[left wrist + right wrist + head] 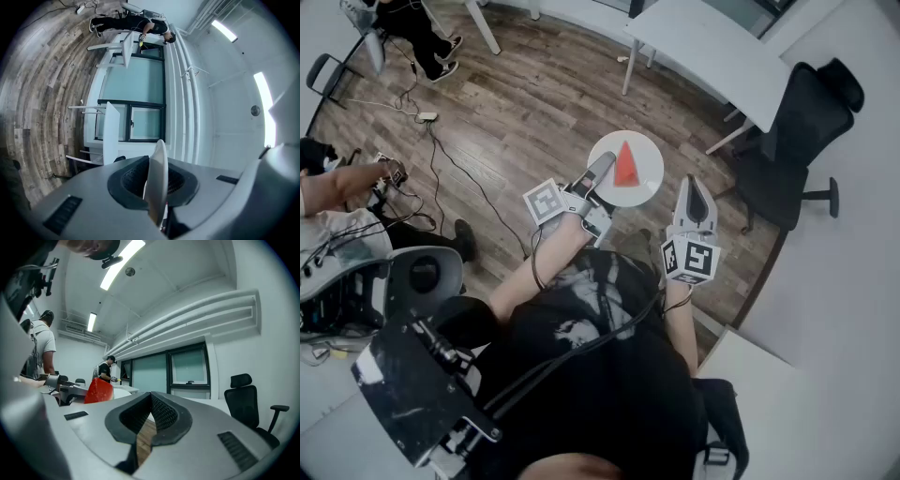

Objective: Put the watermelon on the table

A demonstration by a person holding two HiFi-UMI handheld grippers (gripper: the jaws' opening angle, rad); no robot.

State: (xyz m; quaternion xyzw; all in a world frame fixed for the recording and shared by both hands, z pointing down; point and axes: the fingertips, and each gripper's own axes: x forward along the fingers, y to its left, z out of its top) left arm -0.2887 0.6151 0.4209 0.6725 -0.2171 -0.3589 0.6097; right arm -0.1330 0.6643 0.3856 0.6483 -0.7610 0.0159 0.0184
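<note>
Wood floor (pixel 534 103) underfoot, white table (pixel 703 47) well ahead — left gripper (pixel 602 167) clamped on the rim of a plate (pixel 649 157) carrying the watermelon (pixel 625 165) in mid-air, right gripper (pixel 694 185) closed on nothing, so pickup looks done and set-down on the table is left.

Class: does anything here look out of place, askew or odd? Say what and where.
The white plate carrying the watermelon slice hangs over the floor. It rests on nothing and is pinched at its rim by the left gripper alone. Nothing is spilled.

Red watermelon wedge (pixel 625 165) — upright on plate (pixel 650 174)
</note>
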